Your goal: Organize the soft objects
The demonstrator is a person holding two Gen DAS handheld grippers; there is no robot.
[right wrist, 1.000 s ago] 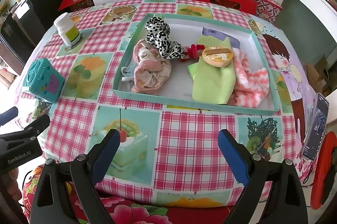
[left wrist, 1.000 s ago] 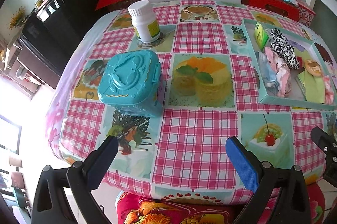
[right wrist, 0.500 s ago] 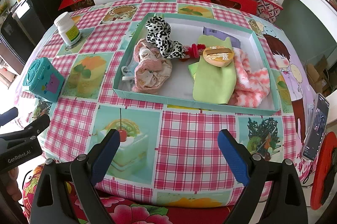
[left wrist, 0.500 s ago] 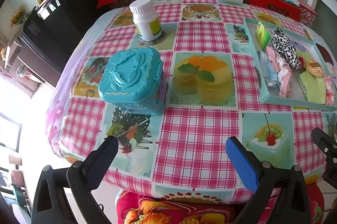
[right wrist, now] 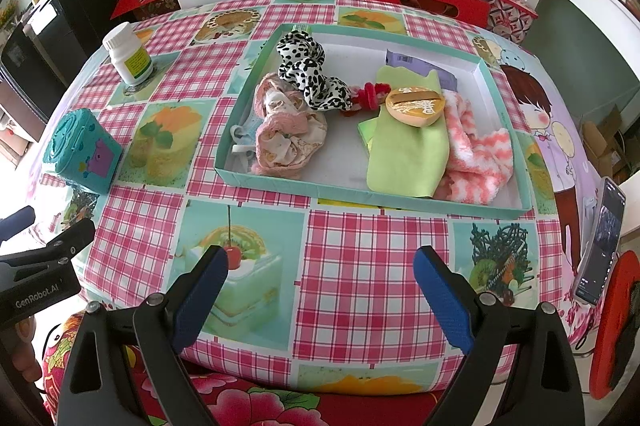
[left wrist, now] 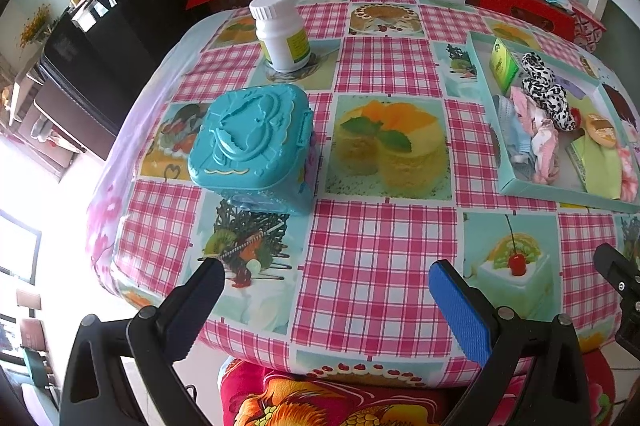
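Soft items heaped in tray (right wrist: 502, 94) on tabletop (right wrist: 360, 266): scrunchie (right wrist: 306, 74), pink cloth (right wrist: 288, 136), green cloth (right wrist: 408, 158), fuzzy sock (right wrist: 476, 150). Light, limp, compressible; pinch bunched fold on top. Left gripper (left wrist: 324, 290) and right gripper (right wrist: 320, 278) spread wide, empty, near table edge.

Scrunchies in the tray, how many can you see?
2, possibly 3. The black-and-white spotted scrunchie lies at the tray's far left, the pink printed scrunchie just in front, touching it. A small red one may sit mid-tray; others could be hidden under the cloths.

Soft items (right wrist: 404, 150) in teal tray (right wrist: 360, 192), checked tablecloth (right wrist: 360, 290).
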